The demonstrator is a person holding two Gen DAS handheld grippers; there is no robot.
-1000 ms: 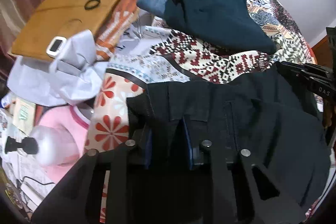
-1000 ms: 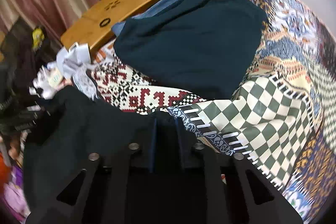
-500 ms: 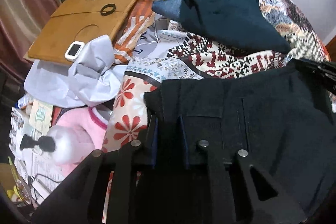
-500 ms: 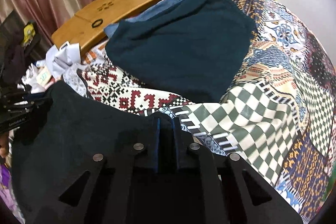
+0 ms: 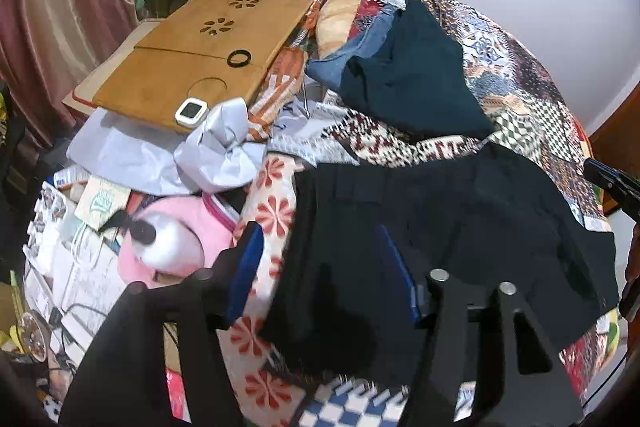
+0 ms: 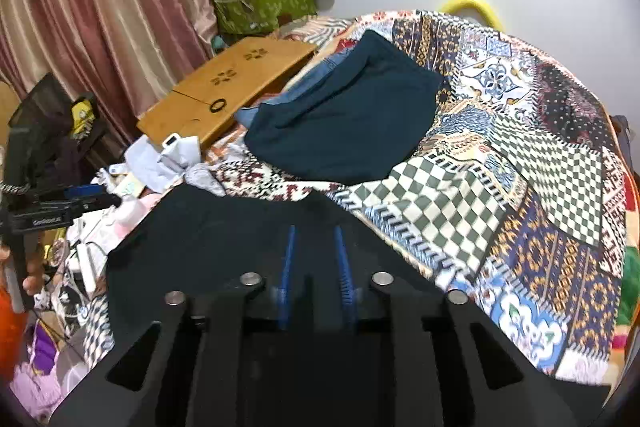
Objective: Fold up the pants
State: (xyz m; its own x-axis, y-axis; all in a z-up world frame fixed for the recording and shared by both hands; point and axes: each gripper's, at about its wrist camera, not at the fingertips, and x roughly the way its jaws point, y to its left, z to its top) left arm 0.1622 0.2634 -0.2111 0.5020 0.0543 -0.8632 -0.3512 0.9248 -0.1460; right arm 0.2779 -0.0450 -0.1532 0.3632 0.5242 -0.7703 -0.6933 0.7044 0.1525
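Black pants (image 5: 460, 227) lie folded on the patchwork bedspread (image 5: 516, 75); they also show in the right wrist view (image 6: 224, 227). My left gripper (image 5: 320, 259) is open, its fingers spread wide over the pants' left edge, holding nothing. My right gripper (image 6: 316, 251) is open a little, its blue pads apart just above the pants' right side, and nothing sits between them. A dark teal folded garment (image 6: 344, 123) lies further back on the bed, over blue jeans (image 5: 340, 63).
A wooden lap desk (image 5: 196, 55) with a black ring and a white device lies at the left. Crumpled grey paper (image 5: 216, 155), a pink item (image 5: 180, 239) and clutter lie beside the bed. Curtains (image 6: 100, 11) hang left.
Both grippers have let go of the pants and opened, the left one widely. Both have pulled back and up, and the pants now lie on the bed.
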